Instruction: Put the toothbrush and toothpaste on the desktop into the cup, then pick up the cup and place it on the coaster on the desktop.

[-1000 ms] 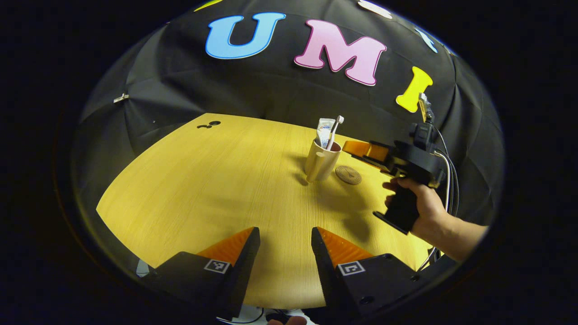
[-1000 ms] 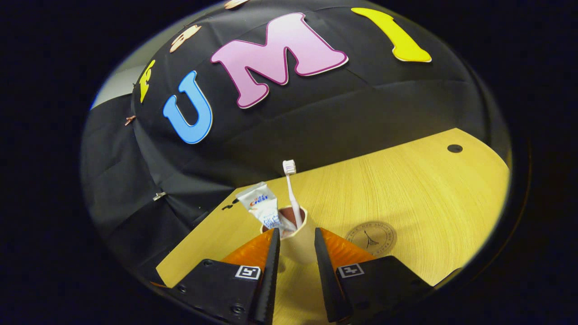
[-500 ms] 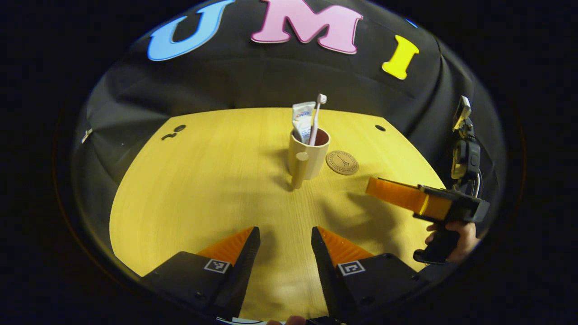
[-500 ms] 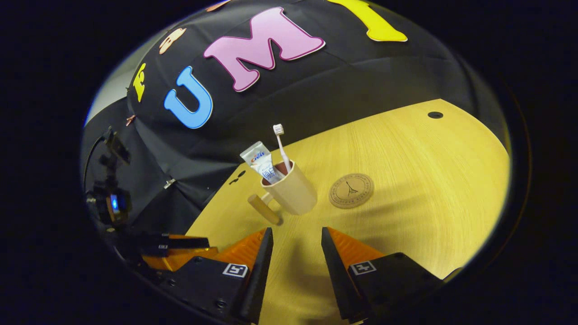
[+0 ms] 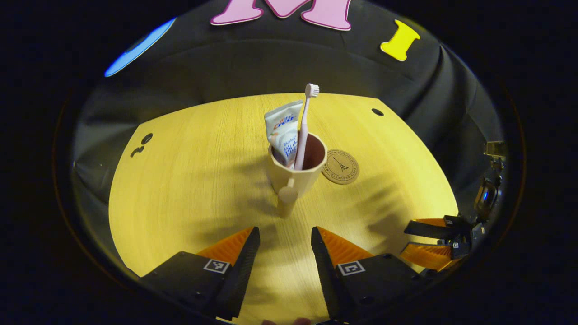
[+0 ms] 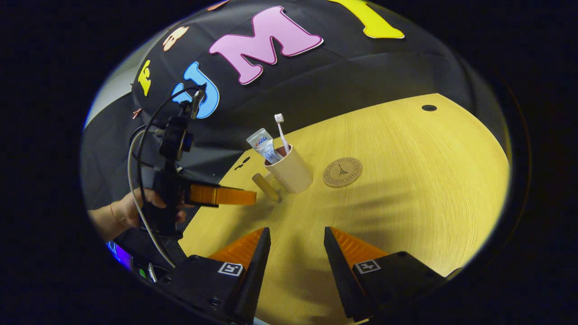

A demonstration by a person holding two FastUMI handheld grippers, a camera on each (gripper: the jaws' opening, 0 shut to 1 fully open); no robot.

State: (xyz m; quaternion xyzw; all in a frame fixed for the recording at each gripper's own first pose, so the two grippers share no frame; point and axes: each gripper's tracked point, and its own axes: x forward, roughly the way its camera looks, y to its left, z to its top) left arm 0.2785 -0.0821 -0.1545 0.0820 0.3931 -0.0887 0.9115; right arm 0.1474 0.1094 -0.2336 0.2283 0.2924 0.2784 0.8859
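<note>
A beige cup (image 5: 298, 174) (image 6: 291, 174) stands upright on the wooden desktop (image 5: 189, 180), its stick-like handle (image 5: 287, 198) turned toward my left gripper. A toothpaste tube (image 5: 282, 135) (image 6: 265, 149) and a toothbrush (image 5: 305, 122) (image 6: 282, 131) stand inside it. A round brown coaster (image 5: 341, 166) (image 6: 342, 172) lies just right of the cup, apart from it. My left gripper (image 5: 284, 234) is open, a short way in front of the handle, holding nothing; it is also visible in the right gripper view (image 6: 246, 197), held by a hand. My right gripper (image 6: 295, 237) is open and empty, well back from the cup.
Small dark holes mark the desktop at the far right (image 5: 377, 112) and far left (image 5: 141, 144). Black cloth closes the booth behind the desk. The right gripper (image 5: 408, 238) sits low at the desk's right edge in the left gripper view.
My left gripper moved closer to the cup, which now looms larger with its handle just ahead. My right gripper drew farther back from the cup. Both stayed open.
</note>
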